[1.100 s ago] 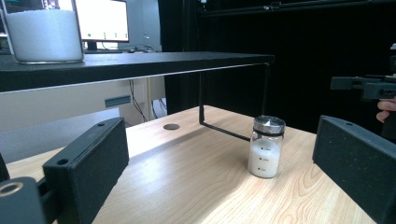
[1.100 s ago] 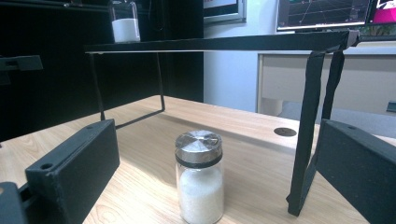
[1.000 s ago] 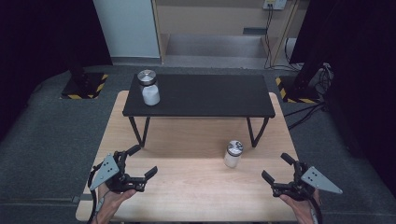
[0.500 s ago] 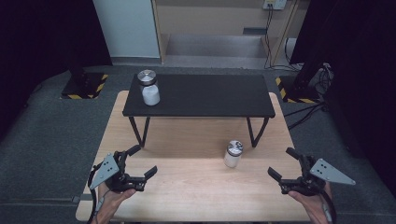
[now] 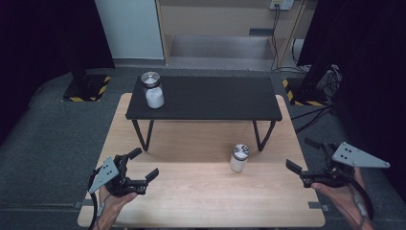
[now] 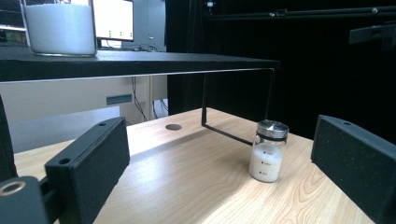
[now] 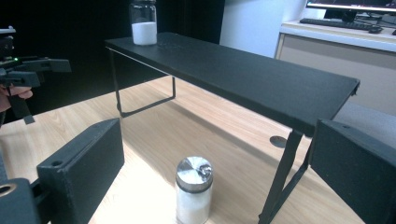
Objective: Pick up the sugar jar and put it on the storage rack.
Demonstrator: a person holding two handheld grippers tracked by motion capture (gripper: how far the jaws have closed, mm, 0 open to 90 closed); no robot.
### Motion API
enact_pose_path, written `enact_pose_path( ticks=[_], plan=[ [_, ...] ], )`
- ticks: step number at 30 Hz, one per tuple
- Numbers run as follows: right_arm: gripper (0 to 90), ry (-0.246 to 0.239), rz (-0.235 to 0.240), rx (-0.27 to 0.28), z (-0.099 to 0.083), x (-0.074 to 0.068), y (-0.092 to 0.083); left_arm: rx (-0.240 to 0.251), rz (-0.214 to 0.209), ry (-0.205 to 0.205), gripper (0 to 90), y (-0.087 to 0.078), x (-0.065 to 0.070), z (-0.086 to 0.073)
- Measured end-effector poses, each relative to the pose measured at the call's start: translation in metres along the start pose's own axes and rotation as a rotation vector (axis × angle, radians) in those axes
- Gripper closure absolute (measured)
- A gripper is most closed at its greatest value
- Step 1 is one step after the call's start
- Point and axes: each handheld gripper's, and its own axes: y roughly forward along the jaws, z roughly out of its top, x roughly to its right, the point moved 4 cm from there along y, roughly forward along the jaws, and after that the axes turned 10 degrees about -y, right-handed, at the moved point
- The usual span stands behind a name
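High view. The near jar stands upright on the wooden table, just in front of the black shelf and toward its right leg. A second jar stands on the shelf's far left corner. The left gripper rests low over the table's near left, jaws wide apart and empty. The right gripper hangs off the table's right edge, well apart from the near jar; its jaws have just been closing a little, yet stand wide with nothing between them.

Left gripper view. The near jar shows a clear wall, probably glass, a faceted metal cap and white powder filling roughly the lower two thirds. Judgement: rigid, light to moderate in weight, smooth-sided and therefore liable to slip; breakable if dropped or knocked over. The jaws frame it from a distance without contact.

Right gripper view. The near jar sits between the jaw lines, but lower and farther off, not touched. The shelf leg stands just beside it. Recommended hold: pads on opposite sides of the body, below the cap, at the powder-filled section, where the wall is straight. Avoid the cap; it is narrower and may turn. Approach from the side away from the leg. Keep the jar upright.
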Motion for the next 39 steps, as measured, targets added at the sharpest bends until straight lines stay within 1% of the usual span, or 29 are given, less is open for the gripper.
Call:
enact_pose_path(
  ticks=[5, 7, 9, 11, 13, 18, 21, 29, 39],
  plan=[
    [2.8, -0.005, 0.012, -0.032, 0.018, 0.006, 0.007, 0.003, 0.0, -0.015, 2.7, 0.0, -0.002, -0.001],
    [2.7, -0.001, 0.019, -0.042, 0.022, 0.008, 0.01, 0.004, -0.001, -0.018, 2.7, -0.001, -0.003, -0.001],
    [2.7, -0.009, 0.022, -0.061, 0.027, 0.009, 0.013, 0.004, 0.002, -0.021, 2.7, -0.001, -0.003, -0.001],
    [2.5, 0.0, 0.032, -0.075, 0.029, 0.011, 0.016, 0.01, 0.003, -0.022, 2.7, -0.001, -0.003, -0.001],
    [2.4, -0.006, 0.037, -0.097, 0.033, 0.012, 0.019, 0.01, 0.003, -0.024, 2.7, -0.002, -0.003, -0.001],
    [2.3, 0.001, 0.056, -0.127, 0.034, 0.015, 0.026, 0.01, 0.004, -0.024, 2.7, -0.001, -0.003, -0.001],
    [2.3, 0.005, 0.051, -0.148, 0.035, 0.016, 0.031, 0.007, 0.002, -0.022, 2.7, -0.001, -0.003, -0.001],
    [2.2, 0.013, 0.074, -0.208, 0.034, 0.02, 0.045, 0.005, 0.0, -0.023, 2.6, -0.001, -0.003, -0.001],
    [2.4, 0.029, 0.113, -0.273, 0.03, 0.025, 0.068, 0.003, -0.001, -0.02, 2.6, 0.0, -0.003, -0.002]
  ],
)
